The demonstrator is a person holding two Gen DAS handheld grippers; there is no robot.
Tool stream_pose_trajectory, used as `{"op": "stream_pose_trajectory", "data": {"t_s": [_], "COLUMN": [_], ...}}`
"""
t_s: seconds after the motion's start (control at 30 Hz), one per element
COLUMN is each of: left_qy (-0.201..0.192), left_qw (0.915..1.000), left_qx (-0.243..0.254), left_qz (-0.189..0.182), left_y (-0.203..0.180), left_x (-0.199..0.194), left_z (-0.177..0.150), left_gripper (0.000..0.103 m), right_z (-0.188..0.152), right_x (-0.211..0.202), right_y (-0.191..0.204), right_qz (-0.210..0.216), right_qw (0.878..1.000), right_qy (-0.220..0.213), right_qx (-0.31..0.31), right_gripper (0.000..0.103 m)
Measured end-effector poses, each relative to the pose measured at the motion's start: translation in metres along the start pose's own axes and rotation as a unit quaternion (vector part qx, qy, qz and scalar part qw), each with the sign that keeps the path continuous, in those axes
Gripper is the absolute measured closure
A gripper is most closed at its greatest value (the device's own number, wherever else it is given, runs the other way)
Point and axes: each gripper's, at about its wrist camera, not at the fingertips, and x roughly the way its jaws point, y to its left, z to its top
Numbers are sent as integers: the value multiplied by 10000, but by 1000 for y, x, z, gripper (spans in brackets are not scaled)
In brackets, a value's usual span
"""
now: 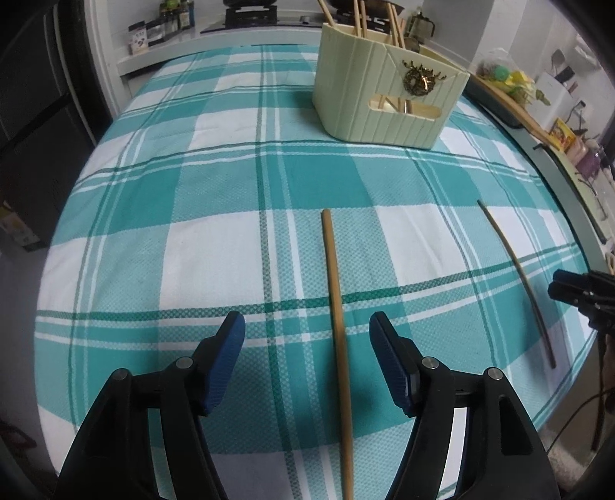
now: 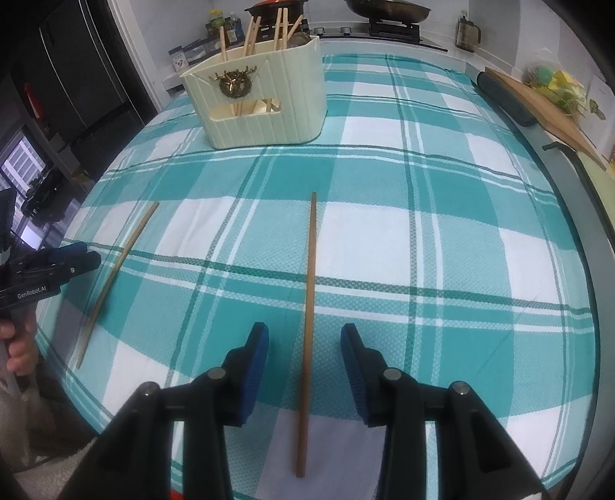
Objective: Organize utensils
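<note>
Two wooden chopsticks lie on the teal plaid tablecloth. The light one (image 1: 337,319) lies lengthwise between the open jaws of my left gripper (image 1: 307,323); it also shows at the left in the right wrist view (image 2: 115,277). The darker one (image 2: 308,327) lies between the open jaws of my right gripper (image 2: 304,334); it shows at the right in the left wrist view (image 1: 519,277). Neither gripper touches its chopstick. A cream utensil holder (image 1: 384,92) with several chopsticks standing in it sits at the far side (image 2: 261,100).
The table's near edge runs under both grippers. A wooden board (image 2: 546,107) and a dark roll (image 2: 503,100) lie along the right edge. A stove with pans (image 2: 388,15) and jars (image 1: 165,27) stand behind the table.
</note>
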Motion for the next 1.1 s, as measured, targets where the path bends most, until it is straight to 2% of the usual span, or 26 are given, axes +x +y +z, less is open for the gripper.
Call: {"op": "stream_pose_trajectory", "data": {"t_s": [0.23, 0.47, 0.53, 0.6, 0.63, 0.67, 0.7, 0.77, 0.87, 0.97, 1.1], "left_qy": [290, 593, 607, 605, 596, 569, 570, 481, 145, -274, -926], "left_qw": [9984, 9958, 9961, 9961, 9961, 9964, 9968, 9976, 9993, 9995, 9952], "left_qx": [438, 622, 591, 587, 566, 552, 532, 466, 324, 134, 11], "left_qz": [227, 310, 252, 268, 316, 290, 189, 174, 65, -75, -326], "left_y": [-12, -13, -13, -14, -14, -14, -16, -18, -17, -13, -15], "left_x": [27, 49, 50, 52, 53, 53, 53, 51, 31, -4, -62], "left_z": [19, 36, 43, 49, 51, 53, 54, 55, 53, 53, 51], "left_gripper": [34, 36, 46, 67, 72, 88, 96, 98, 98, 98, 98], "right_z": [25, 52, 61, 71, 76, 81, 85, 92, 96, 94, 86], "right_x": [22, 55, 67, 73, 76, 78, 80, 83, 77, 45, -13], "right_y": [-12, 4, 10, 17, 20, 22, 24, 25, 18, 15, 17], "right_qz": [-63, -228, -265, -375, -402, -385, -414, -410, -231, 100, 268], "right_qw": [9990, 9947, 9928, 9915, 9905, 9902, 9899, 9901, 9945, 9985, 9969], "right_qy": [426, 827, 937, 876, 871, 870, 877, 860, 700, 184, -582], "right_qx": [-72, -561, -701, -883, -984, -1020, -1034, -1035, -741, -501, -463], "right_gripper": [63, 63, 63, 71, 81, 90, 94, 96, 97, 97, 97]}}
